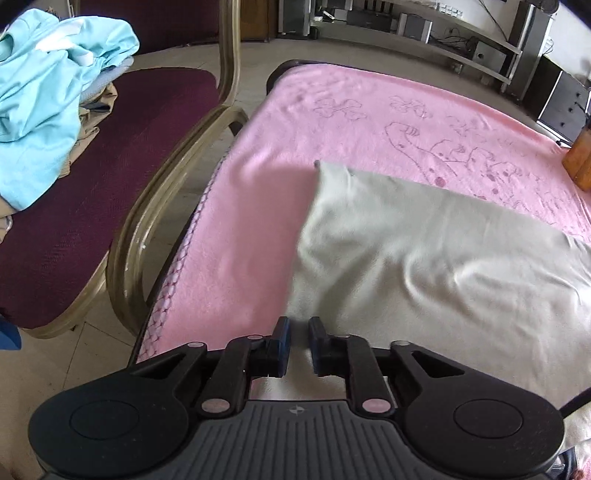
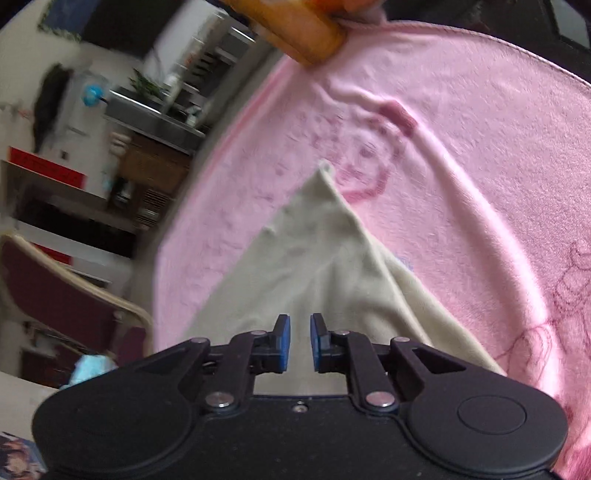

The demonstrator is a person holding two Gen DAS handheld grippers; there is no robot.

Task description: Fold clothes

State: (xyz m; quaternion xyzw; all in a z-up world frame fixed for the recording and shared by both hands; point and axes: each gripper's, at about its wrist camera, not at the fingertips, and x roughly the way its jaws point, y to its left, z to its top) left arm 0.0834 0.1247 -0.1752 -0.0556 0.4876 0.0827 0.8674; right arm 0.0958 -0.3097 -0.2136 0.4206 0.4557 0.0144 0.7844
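The left gripper (image 1: 298,328) hovers at the near edge of the table, its blue-padded jaws a narrow gap apart with nothing between them; the tips sit just over the near left edge of a pale cream garment (image 1: 424,258). That garment lies spread flat on a pink blanket (image 1: 369,122) and runs from the near edge toward the right, its far left corner pointing toward the middle of the blanket. The right gripper (image 2: 300,328) is likewise slightly parted and holds nothing; its jaws are above the near part of the same garment (image 2: 314,266), which in this blurred view narrows to a point farther away, with a second layer showing along its right edge. At the far edge of the blanket (image 2: 480,129) stands an orange block-like object (image 2: 303,33); what it is cannot be told. Left of the table is a chair (image 1: 122,166) with a maroon seat and a pale frame, and on it a heap of light blue clothes (image 1: 48,92) over other fabric.
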